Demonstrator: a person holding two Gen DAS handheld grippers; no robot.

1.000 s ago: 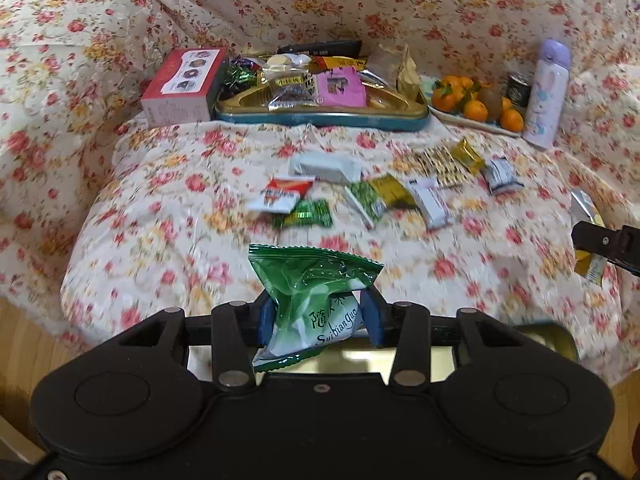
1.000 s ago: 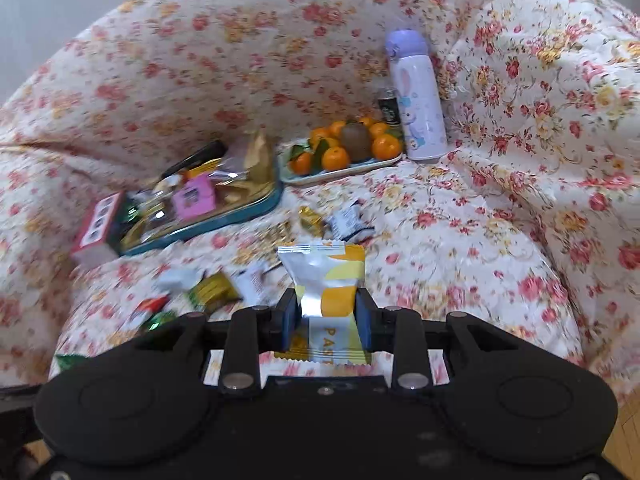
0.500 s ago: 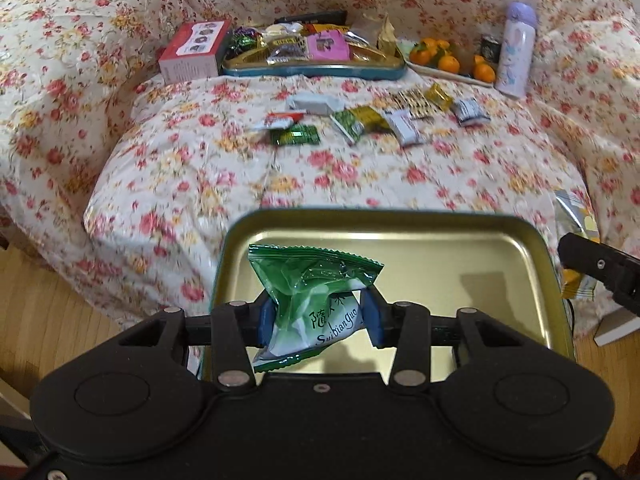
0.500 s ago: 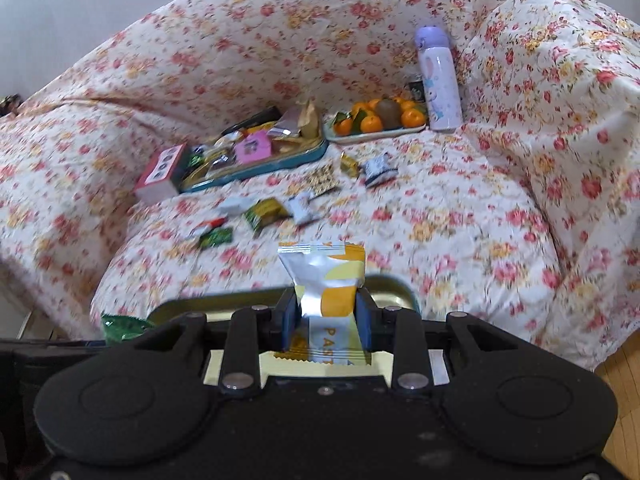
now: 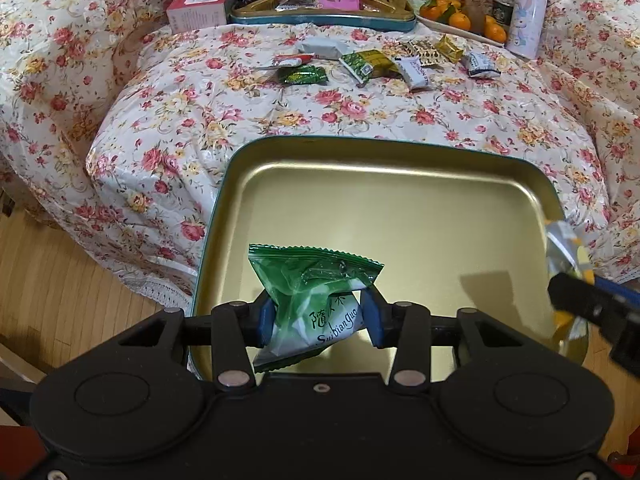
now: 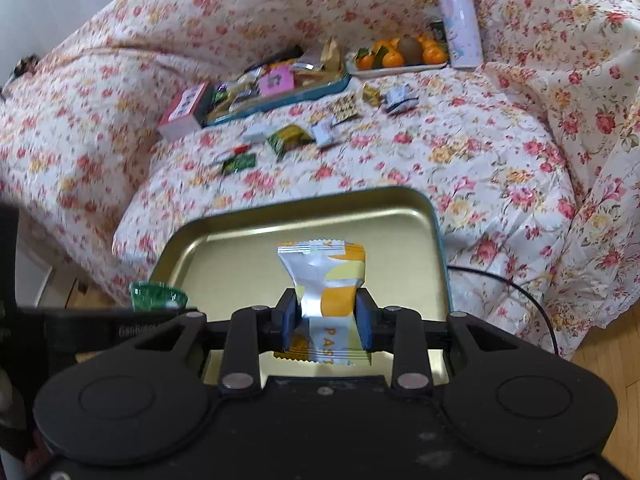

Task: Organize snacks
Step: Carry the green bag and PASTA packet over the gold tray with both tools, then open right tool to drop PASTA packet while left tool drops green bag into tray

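My left gripper (image 5: pixel 318 322) is shut on a green snack packet (image 5: pixel 316 296) and hangs over the near left part of an empty gold tin tray (image 5: pixel 400 208). The right gripper (image 6: pixel 327 322) is shut on a silver and orange snack packet (image 6: pixel 326 276), over the same gold tray (image 6: pixel 240 240). In the left wrist view the right gripper (image 5: pixel 588 304) shows at the tray's right edge with its silver packet (image 5: pixel 566 244). The green packet (image 6: pixel 158 296) peeks in at the left of the right wrist view. Several loose snack packets (image 5: pixel 360 64) lie on the floral sofa seat beyond.
At the back of the floral-covered sofa (image 5: pixel 360 112) stand a filled snack tin (image 5: pixel 320 4), a red box (image 5: pixel 200 4), a plate of oranges (image 5: pixel 460 20) and a lilac bottle (image 5: pixel 528 12). A black cable (image 6: pixel 520 292) runs down the sofa front. Wooden floor (image 5: pixel 60 280) lies below.
Both grippers have drawn back from the sofa seat with their packets, and the empty gold tray has come into view beneath them. The grips have not changed.
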